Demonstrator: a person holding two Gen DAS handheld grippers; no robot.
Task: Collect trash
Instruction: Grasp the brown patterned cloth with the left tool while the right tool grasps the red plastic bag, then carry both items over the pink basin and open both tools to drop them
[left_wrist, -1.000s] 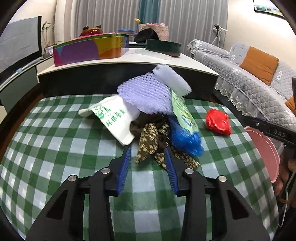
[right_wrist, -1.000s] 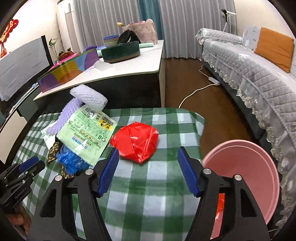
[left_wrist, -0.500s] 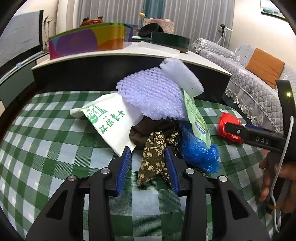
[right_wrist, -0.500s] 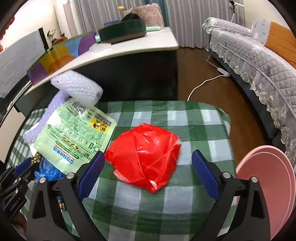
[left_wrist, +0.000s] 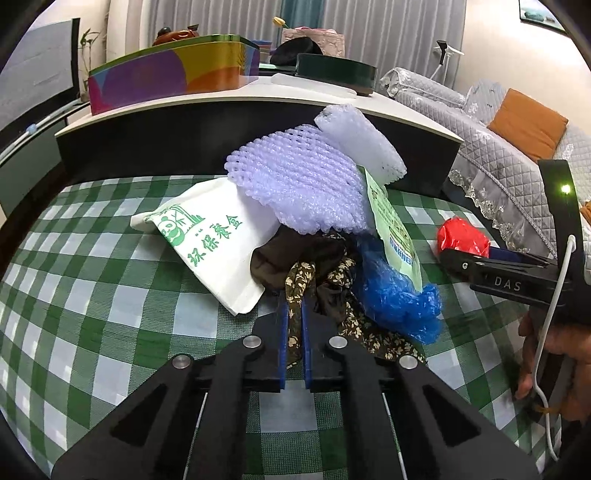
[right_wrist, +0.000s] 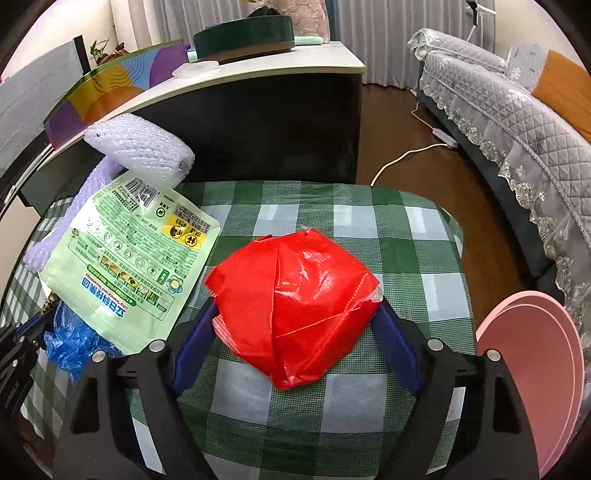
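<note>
Floral brown fabric (left_wrist: 295, 284) is lying at the near edge of the trash pile on the checked surface (left_wrist: 92, 302), pinched by the clenched left hand-held gripper (left_wrist: 294, 317). Right of it, the right hand-held gripper (right_wrist: 295, 317), jaws just closing, is straddling the red plastic bag (right_wrist: 295, 299), pads at its sides.
</note>
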